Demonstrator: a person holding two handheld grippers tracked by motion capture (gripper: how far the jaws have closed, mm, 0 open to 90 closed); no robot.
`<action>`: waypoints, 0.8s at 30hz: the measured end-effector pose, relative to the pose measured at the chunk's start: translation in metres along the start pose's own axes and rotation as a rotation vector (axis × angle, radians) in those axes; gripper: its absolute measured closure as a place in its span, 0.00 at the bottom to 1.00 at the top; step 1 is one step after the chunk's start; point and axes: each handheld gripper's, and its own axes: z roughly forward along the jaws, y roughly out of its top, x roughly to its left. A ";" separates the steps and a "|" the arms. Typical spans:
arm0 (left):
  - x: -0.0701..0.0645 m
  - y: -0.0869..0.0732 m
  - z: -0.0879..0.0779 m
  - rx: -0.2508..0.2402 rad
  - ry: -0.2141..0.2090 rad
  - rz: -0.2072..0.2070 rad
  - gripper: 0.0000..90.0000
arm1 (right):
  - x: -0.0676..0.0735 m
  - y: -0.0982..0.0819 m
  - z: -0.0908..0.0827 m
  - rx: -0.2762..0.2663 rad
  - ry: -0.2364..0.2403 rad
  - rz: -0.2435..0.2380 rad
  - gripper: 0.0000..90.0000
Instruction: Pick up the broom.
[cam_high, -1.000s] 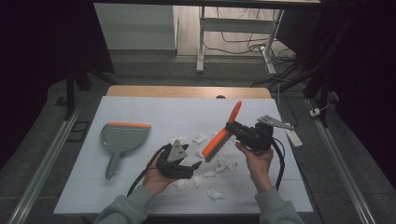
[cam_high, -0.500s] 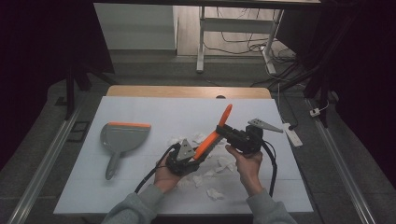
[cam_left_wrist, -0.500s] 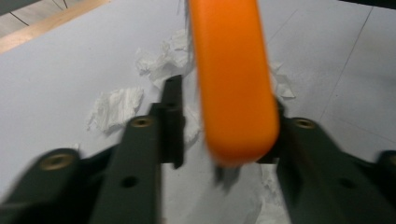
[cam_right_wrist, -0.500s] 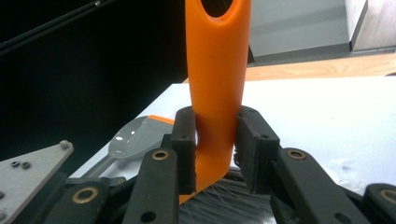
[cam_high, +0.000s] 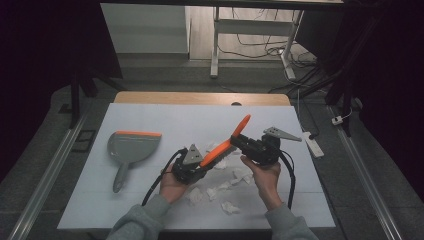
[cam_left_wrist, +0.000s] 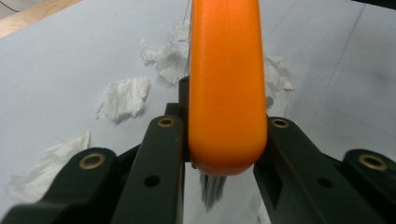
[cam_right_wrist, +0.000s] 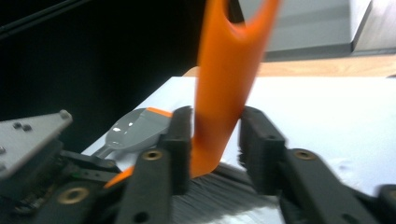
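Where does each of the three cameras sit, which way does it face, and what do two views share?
High view: above the person's side, looking forward and down on the white table; both forearms enter from below.
Left gripper view: rides the left gripper, looking along jaws shut on the orange-handled plastic brush toward crumpled white paper scraps.
Right gripper view: rides the right gripper, whose jaws have just been opening around the brush; grey dustpan beyond.
Shared: all show the brush.
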 end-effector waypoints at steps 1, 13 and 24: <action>0.002 0.001 -0.003 0.002 -0.004 0.003 0.86 | 0.000 0.002 -0.002 -0.003 0.004 -0.001 0.62; 0.024 0.002 -0.034 0.045 -0.027 0.019 0.87 | -0.004 0.012 -0.029 0.108 0.019 -0.211 0.45; 0.034 0.005 -0.054 0.129 -0.085 0.078 0.87 | 0.008 0.016 -0.038 0.214 0.003 -0.386 0.44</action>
